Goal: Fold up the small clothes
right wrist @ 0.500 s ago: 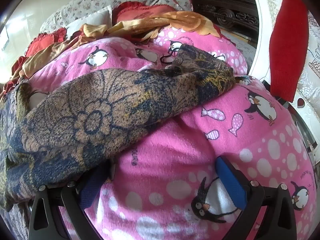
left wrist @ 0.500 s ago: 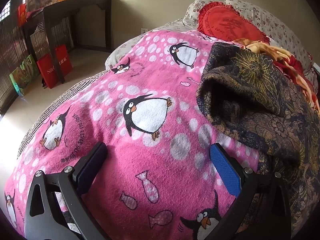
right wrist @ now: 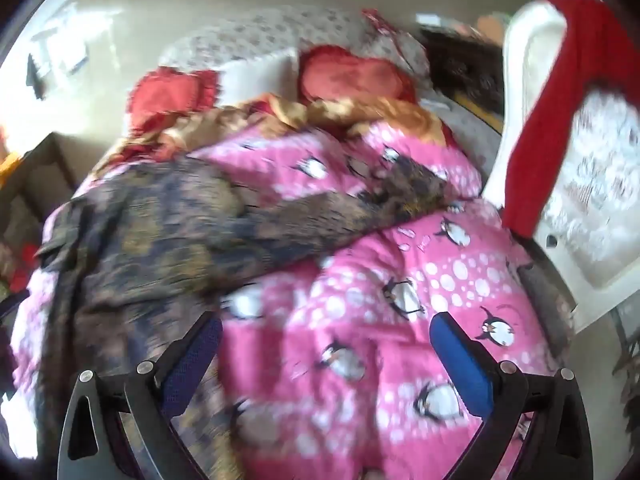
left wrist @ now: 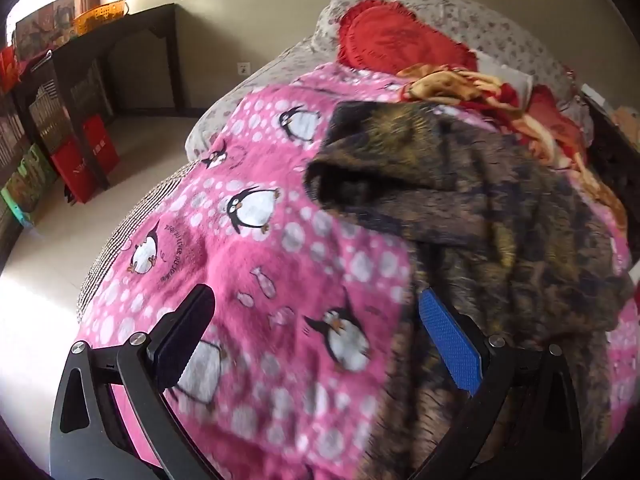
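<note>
1. The left gripper (left wrist: 316, 340) stands with jaws wide apart and nothing between them, farther back above the pink penguin blanket (left wrist: 248, 264) than half a second ago.
2. The right gripper (right wrist: 326, 360) is likewise spread and empty (its view is blurred), also pulled back.
3. The dark floral garment (left wrist: 480, 208) lies crumpled on the blanket as before, beside the left gripper's blue pad (left wrist: 448, 344).
4. Beyond lie red cushions (left wrist: 396, 40).
</note>
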A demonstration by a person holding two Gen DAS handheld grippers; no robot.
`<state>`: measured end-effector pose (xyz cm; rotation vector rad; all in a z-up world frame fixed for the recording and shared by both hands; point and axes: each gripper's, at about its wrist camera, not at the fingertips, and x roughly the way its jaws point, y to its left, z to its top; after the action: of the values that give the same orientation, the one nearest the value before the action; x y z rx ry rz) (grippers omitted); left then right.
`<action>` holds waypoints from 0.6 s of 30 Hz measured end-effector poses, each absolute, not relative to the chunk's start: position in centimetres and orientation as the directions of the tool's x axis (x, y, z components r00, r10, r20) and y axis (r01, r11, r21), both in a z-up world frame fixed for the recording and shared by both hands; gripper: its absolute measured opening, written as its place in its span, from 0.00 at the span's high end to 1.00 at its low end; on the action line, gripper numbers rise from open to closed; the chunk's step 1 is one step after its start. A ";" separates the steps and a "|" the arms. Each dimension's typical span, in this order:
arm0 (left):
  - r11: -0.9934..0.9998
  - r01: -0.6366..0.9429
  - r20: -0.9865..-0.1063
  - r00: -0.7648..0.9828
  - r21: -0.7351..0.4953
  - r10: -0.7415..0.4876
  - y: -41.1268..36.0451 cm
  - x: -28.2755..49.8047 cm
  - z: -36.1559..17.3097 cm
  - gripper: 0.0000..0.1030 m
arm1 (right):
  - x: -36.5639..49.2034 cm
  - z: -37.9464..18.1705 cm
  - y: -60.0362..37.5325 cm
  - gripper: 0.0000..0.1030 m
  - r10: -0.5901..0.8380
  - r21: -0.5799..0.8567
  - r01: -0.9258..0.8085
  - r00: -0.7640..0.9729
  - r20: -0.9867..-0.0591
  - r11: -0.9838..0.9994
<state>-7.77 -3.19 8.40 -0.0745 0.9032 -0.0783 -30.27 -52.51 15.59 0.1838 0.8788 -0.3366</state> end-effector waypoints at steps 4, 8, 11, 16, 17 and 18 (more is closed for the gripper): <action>0.990 0.092 -0.779 0.611 -0.107 -0.141 -4.9 -9.6 10.3 0.00 | -31.0 19.2 -48.6 0.00 -0.181 0.008 0.291 0.616 -0.767 0.957; 0.987 0.129 -0.765 0.626 -0.091 -0.153 -6.5 -11.0 11.3 0.00 | -30.0 21.1 -44.5 0.00 -0.110 0.046 0.213 0.668 -0.736 0.976; 0.985 0.145 -0.764 0.624 -0.090 -0.162 -7.3 -11.3 11.6 0.00 | -27.6 21.1 -41.7 0.00 -0.027 0.115 0.156 0.700 -0.714 0.981; 0.986 0.156 -0.760 0.633 -0.066 -0.151 -8.3 -11.3 11.9 0.00 | -24.0 19.7 -37.4 0.00 -0.005 0.133 0.134 0.722 -0.692 0.982; 0.986 0.156 -0.760 0.632 -0.064 -0.150 -8.4 -11.2 11.8 0.00 | -23.1 19.1 -36.5 0.00 0.001 0.138 0.132 0.719 -0.695 0.982; 0.986 0.156 -0.760 0.633 -0.062 -0.147 -8.4 -11.2 11.7 0.00 | -22.5 18.8 -36.0 0.00 0.004 0.140 0.130 0.716 -0.699 0.982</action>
<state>-11.24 -8.44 11.70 0.0102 0.8689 -0.1734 -22.52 -36.00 18.77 0.1842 0.7714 -0.0702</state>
